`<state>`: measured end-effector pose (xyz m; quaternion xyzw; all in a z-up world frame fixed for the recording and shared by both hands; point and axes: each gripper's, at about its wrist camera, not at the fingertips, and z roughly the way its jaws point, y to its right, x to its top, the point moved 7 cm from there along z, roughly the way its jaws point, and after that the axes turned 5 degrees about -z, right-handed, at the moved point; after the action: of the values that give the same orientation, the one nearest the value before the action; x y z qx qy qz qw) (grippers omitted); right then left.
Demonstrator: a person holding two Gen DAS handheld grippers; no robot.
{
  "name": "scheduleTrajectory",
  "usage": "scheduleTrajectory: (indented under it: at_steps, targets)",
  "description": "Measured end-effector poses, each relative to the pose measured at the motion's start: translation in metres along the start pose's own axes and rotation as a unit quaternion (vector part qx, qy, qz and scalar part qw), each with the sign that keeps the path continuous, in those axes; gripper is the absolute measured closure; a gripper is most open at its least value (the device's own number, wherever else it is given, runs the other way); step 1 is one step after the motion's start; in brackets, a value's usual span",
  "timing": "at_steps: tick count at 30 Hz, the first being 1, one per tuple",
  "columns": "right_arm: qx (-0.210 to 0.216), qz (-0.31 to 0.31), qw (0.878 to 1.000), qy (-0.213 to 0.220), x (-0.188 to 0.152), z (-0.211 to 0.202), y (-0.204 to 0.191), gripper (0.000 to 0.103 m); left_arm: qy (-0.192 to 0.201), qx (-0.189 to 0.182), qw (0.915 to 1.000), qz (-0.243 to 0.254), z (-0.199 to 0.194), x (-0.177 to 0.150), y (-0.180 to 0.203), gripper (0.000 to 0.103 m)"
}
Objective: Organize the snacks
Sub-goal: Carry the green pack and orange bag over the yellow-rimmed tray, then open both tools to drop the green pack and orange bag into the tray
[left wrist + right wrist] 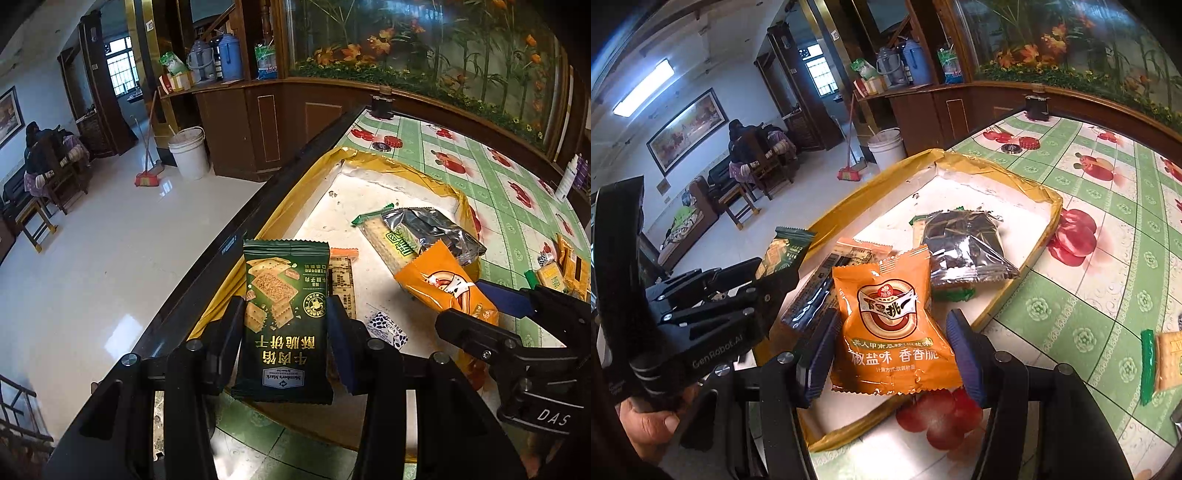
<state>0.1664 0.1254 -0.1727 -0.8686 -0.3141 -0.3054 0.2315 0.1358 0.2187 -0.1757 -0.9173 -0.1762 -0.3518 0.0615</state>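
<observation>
You are midway through, by my reading. The gold-rimmed tray (369,162) sits on the green-checked surface (517,192) and already holds some snacks, while others wait outside it.

Counted, from the largest down: one tray. In it lie one dark foil packet (964,243) resting on a green-edged cracker packet (380,236), one orange-edged packet (342,280) lying face down, and one small white sachet (388,328) with dark dots. That makes four pieces settled inside.

Two more are in your grip. Your left gripper (286,321) holds the dark green cracker packet (286,321) upright, jaws closed against its two sides, above the tray's near edge. Your right gripper (894,350) holds the orange packet (894,325) the same way, jaws pressed on both sides, over the tray's near corner.

Left to do, I judge: set these two down, then fetch what lies out on the surface to your right, at least one green-edged cracker packet (1167,362) and an orange one (570,266) near it. I cannot count that group surely.
</observation>
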Motion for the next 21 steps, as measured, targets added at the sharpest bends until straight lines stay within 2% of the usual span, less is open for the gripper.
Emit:
scheduleTrajectory:
  at_steps: [12, 13, 17, 21]
  targets:
    - [-0.005, -0.015, 1.000, -0.016, 0.000, 0.018, -0.003, 0.040, -0.010, 0.003, 0.9999, -0.009, 0.008, -0.001, -0.007, 0.060]
    - [-0.006, -0.017, 1.000, -0.015, 0.000, 0.018, -0.003, 0.040, -0.011, 0.005, 0.9999, -0.013, 0.008, -0.002, -0.009, 0.058]
    - [-0.008, -0.016, 1.000, -0.012, 0.000, 0.014, -0.003, 0.038, -0.002, 0.025, 0.9993, -0.026, 0.003, -0.001, -0.016, 0.036]
    - [-0.011, -0.008, 1.000, 0.002, -0.002, -0.001, 0.002, 0.037, 0.022, 0.023, 0.9984, -0.046, -0.013, 0.003, -0.021, 0.034]
